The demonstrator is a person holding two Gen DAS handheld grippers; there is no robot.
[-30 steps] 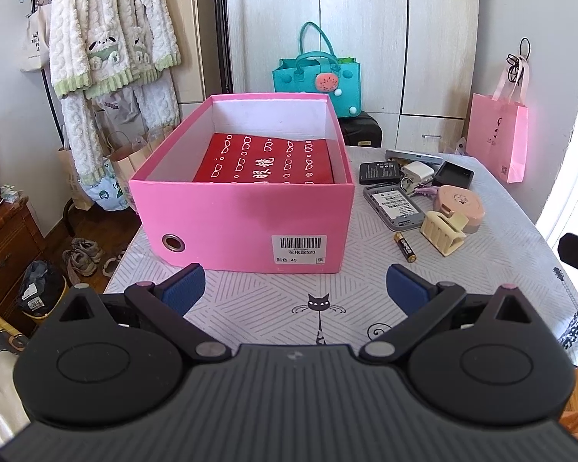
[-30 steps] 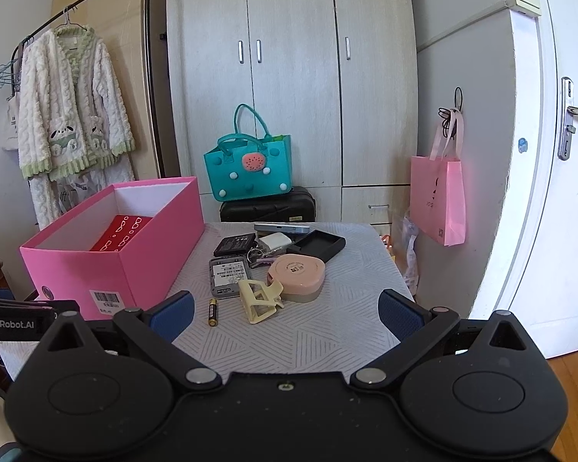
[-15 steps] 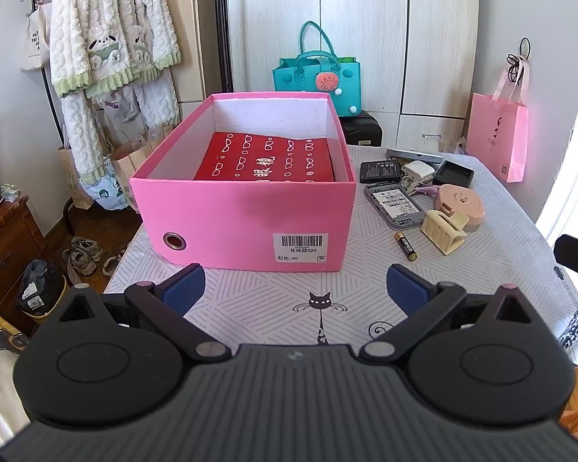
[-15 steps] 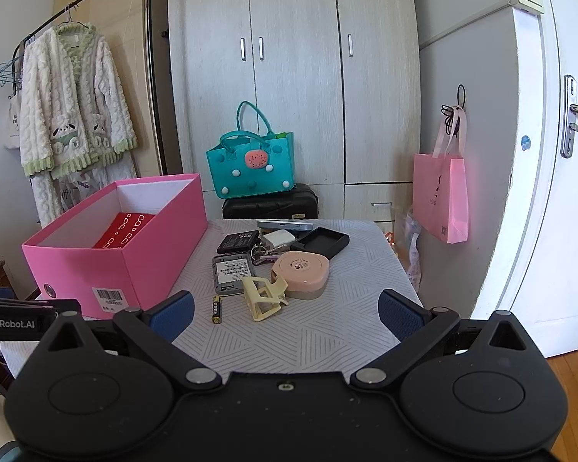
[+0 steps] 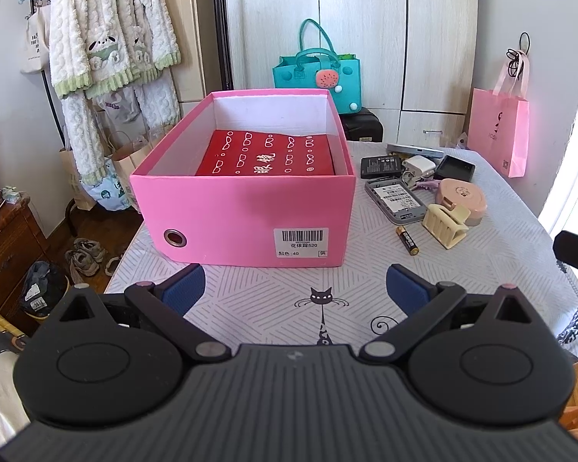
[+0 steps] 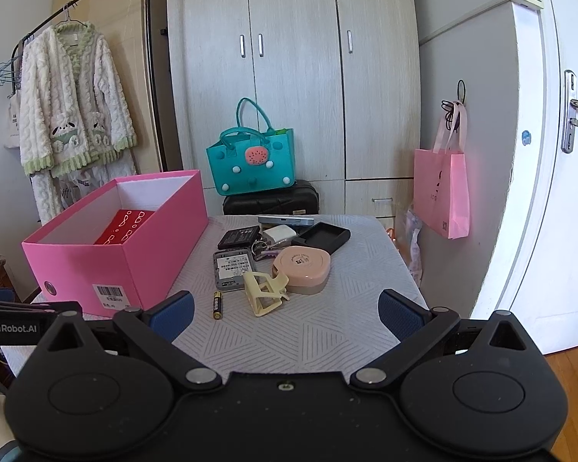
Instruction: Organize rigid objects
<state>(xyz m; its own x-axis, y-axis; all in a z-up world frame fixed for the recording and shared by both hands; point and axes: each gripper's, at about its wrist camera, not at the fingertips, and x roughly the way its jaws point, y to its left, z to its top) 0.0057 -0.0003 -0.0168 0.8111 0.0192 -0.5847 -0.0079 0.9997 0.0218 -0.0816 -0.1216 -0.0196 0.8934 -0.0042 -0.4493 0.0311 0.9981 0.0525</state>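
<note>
I see the pink shoebox standing lidless on the left half of the table, a barcode label and a metal eyelet on its near end wall, with a flat red box printed in white lying on its floor. Just right of it sits the loose clutter: a cream hair claw clip leaning against a round pink case, an AA battery lying just left of the clip, a grey device with a white label behind the battery, then a black battery pack, a white charger, a key bunch, a black tray and a slim silver device at the far edge. My left gripper hangs over the cat-print cloth before the box, jaws spread wide and holding nothing; my right gripper hovers near the clip and battery, equally parted and empty. A teal handbag sits on a black suitcase behind.
</note>
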